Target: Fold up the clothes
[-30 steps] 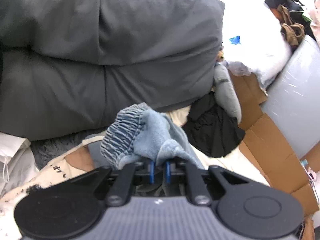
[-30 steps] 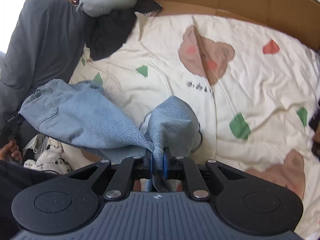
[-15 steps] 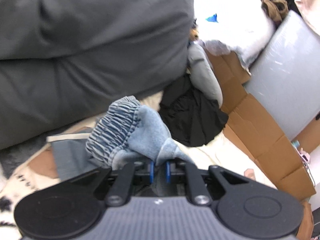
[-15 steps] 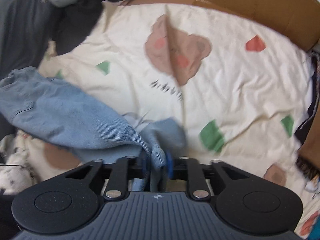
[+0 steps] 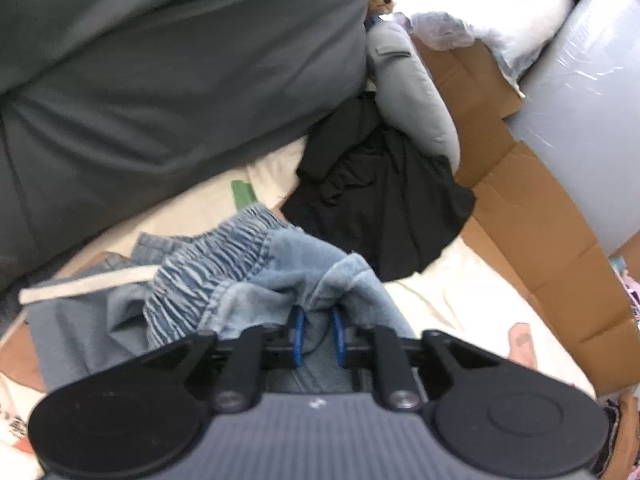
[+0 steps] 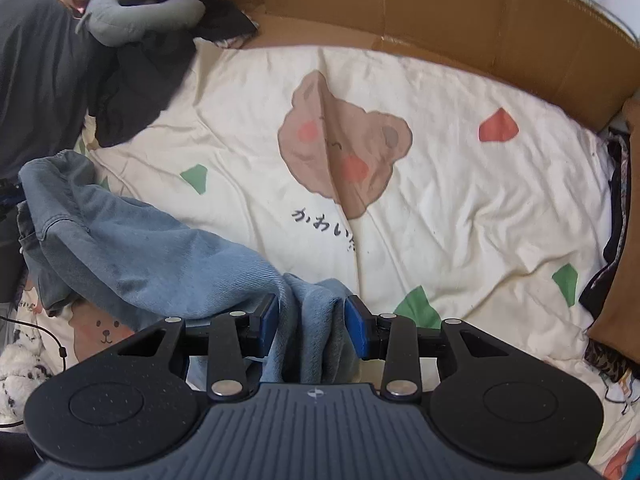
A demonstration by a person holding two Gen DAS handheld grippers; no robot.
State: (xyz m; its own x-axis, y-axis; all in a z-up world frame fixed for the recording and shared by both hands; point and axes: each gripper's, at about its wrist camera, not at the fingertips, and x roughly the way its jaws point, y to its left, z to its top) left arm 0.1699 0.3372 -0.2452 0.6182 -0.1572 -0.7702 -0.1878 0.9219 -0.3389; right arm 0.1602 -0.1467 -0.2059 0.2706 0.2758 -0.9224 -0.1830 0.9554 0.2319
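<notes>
Light blue denim shorts with an elastic waistband lie bunched on the cream bear-print sheet. My left gripper is shut on a fold of the denim near the waistband. In the right wrist view the same shorts stretch to the left. My right gripper is open, its blue pads apart, with denim lying loosely between them.
A black garment and a grey neck pillow lie by the dark grey cushions. Cardboard walls edge the sheet at the back and right. Dark clothes sit at the right edge.
My right gripper has opened and released the denim, which now lies lower on the sheet. My left gripper, still clamped, has moved down towards the sheet.
</notes>
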